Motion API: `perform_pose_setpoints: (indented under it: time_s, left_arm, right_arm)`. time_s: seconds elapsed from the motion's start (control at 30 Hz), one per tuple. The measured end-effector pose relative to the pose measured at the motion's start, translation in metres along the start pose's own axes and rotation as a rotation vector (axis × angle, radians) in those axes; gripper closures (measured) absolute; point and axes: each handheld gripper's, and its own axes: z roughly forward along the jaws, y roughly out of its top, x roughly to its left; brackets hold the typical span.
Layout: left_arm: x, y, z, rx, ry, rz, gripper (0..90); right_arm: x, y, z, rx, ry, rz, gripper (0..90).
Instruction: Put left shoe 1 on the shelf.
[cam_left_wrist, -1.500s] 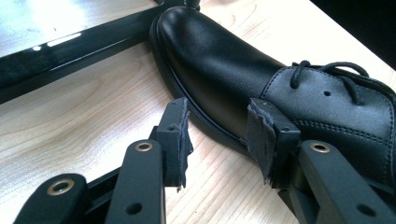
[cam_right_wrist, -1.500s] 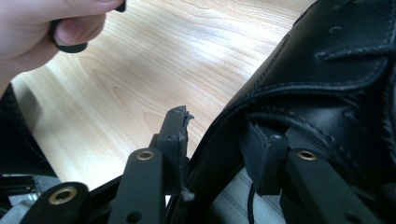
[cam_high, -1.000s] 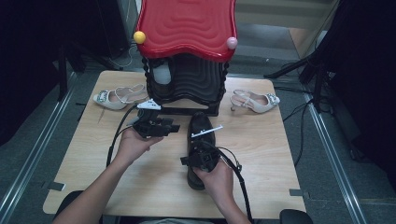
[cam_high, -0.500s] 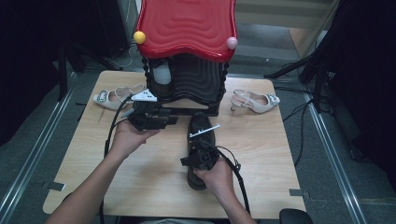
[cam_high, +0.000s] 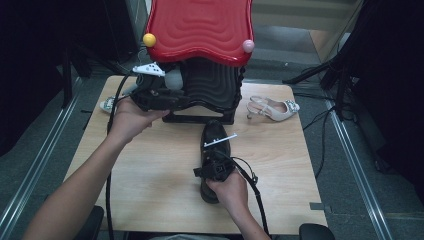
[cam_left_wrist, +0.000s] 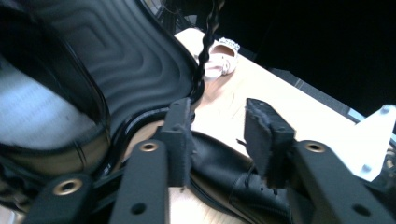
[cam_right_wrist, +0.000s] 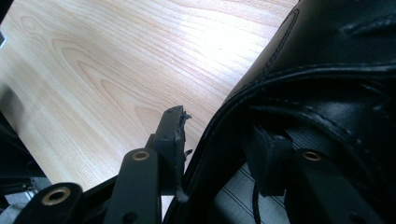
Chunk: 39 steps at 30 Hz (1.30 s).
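A black lace-up boot (cam_high: 215, 160) lies lengthwise near the middle of the wooden counter (cam_high: 150, 170), its toe towards the black-and-red shoe stand (cam_high: 200, 50) at the far edge. The right gripper (cam_right_wrist: 219, 140) has its jaws clamped across the boot's collar, one pad outside the leather wall, the other inside the opening; in the high view the right hand (cam_high: 230, 187) holds that gripper (cam_high: 216, 165) over the boot's rear half. The left gripper (cam_left_wrist: 219, 135) hangs above the counter with its jaws parted and nothing between them; they have just been closing. Beyond its pads the boot (cam_left_wrist: 224, 172) lies below, and the stand's ribbed black shell (cam_left_wrist: 130, 60) rises close at the left. In the high view the left hand (cam_high: 131, 117) carries that gripper (cam_high: 162, 97) level against the stand's front left corner. A pale slingback heel (cam_high: 272, 108) rests on the counter to the stand's right; another pale shoe (cam_high: 107, 104) lies partly hidden behind the left hand.
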Motion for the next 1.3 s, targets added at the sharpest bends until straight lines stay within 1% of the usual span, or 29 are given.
perform_pose_setpoints:
  time_s: [0.07, 0.13, 0.2, 0.3, 0.33, 0.4, 0.43, 0.53, 0.57, 0.67, 0.73, 0.8, 0.83, 0.9, 0.97, 1.07, 1.13, 1.17, 1.2, 1.23, 1.27, 1.3]
  left_arm:
    - [0.003, 0.01, -0.004, -0.003, -0.007, 0.006, 68.9]
    - [0.005, 0.019, -0.007, -0.014, -0.006, 0.007, 71.7]
    - [0.008, 0.027, -0.01, -0.02, -0.007, 0.01, 76.3]
    - [0.01, 0.042, -0.014, -0.023, -0.002, 0.021, 77.5]
    - [0.011, 0.045, -0.015, -0.024, -0.001, 0.026, 78.5]
    - [0.011, 0.056, -0.017, -0.034, 0.012, 0.038, 79.5]
    - [0.011, 0.061, -0.017, -0.037, 0.013, 0.034, 79.8]
    - [0.012, 0.075, -0.016, -0.032, 0.032, 0.046, 81.8]
    - [0.013, 0.081, -0.015, -0.023, 0.034, 0.049, 82.6]
    - [0.015, 0.092, -0.012, -0.016, 0.04, 0.043, 84.0]
    - [0.017, 0.099, -0.01, -0.01, 0.052, 0.051, 84.5]
    - [0.018, 0.106, -0.008, -0.005, 0.058, 0.049, 84.6]
    - [0.018, 0.11, -0.006, -0.012, 0.061, 0.048, 84.7]
    - [0.019, 0.115, -0.004, -0.006, 0.071, 0.053, 84.7]
    - [0.021, 0.12, -0.001, -0.007, 0.071, 0.042, 84.9]
    - [0.025, 0.124, 0.003, -0.002, 0.084, 0.035, 85.6]
    - [0.028, 0.126, 0.006, 0.003, 0.09, 0.031, 86.3]
    - [0.028, 0.126, 0.008, 0.003, 0.098, 0.022, 86.5]
    - [0.029, 0.126, 0.01, 0.009, 0.103, 0.03, 86.5]
    - [0.029, 0.126, 0.012, 0.02, 0.108, 0.032, 86.6]
    - [0.03, 0.126, 0.013, 0.025, 0.113, 0.034, 86.6]
    - [0.03, 0.125, 0.013, 0.021, 0.108, 0.029, 87.1]
  right_arm:
    - [0.0, 0.001, 0.0, 0.004, 0.001, 0.006, 59.8]
    - [0.0, 0.002, 0.0, 0.01, 0.007, 0.018, 58.6]
    - [0.0, 0.002, 0.0, 0.014, 0.013, 0.016, 56.7]
    - [0.001, 0.002, 0.001, 0.012, 0.006, 0.008, 57.0]
    - [0.001, 0.001, 0.001, 0.013, -0.006, -0.008, 57.6]
    - [0.001, 0.001, 0.002, 0.012, -0.005, -0.012, 57.7]
    - [0.001, 0.001, 0.002, 0.012, -0.005, -0.013, 57.9]
    - [0.0, 0.001, 0.002, 0.011, -0.003, -0.011, 58.2]
    - [0.0, 0.001, 0.002, 0.011, -0.001, -0.01, 58.2]
    - [0.0, 0.001, 0.002, 0.012, 0.002, -0.011, 58.3]
    - [0.0, 0.001, 0.002, 0.015, 0.004, -0.005, 58.3]
    - [0.0, 0.001, 0.002, 0.014, 0.004, -0.002, 58.4]
    - [0.0, 0.001, 0.002, 0.012, 0.007, 0.004, 58.7]
    - [-0.001, 0.001, 0.002, 0.011, 0.008, 0.006, 58.8]
    - [0.0, 0.001, 0.002, 0.013, 0.007, 0.004, 59.1]
    - [0.0, 0.001, 0.001, 0.016, 0.004, 0.002, 59.6]
    - [-0.001, 0.002, 0.001, 0.016, 0.007, 0.013, 63.0]
    - [-0.002, 0.002, 0.0, 0.02, 0.008, 0.017, 64.3]
    - [-0.002, 0.002, 0.0, 0.02, 0.008, 0.017, 64.3]
    - [-0.005, 0.003, -0.001, 0.026, 0.021, 0.034, 67.1]
    - [-0.005, 0.003, -0.001, 0.026, 0.021, 0.034, 67.1]
    - [-0.006, 0.003, -0.001, 0.026, 0.027, 0.045, 68.6]
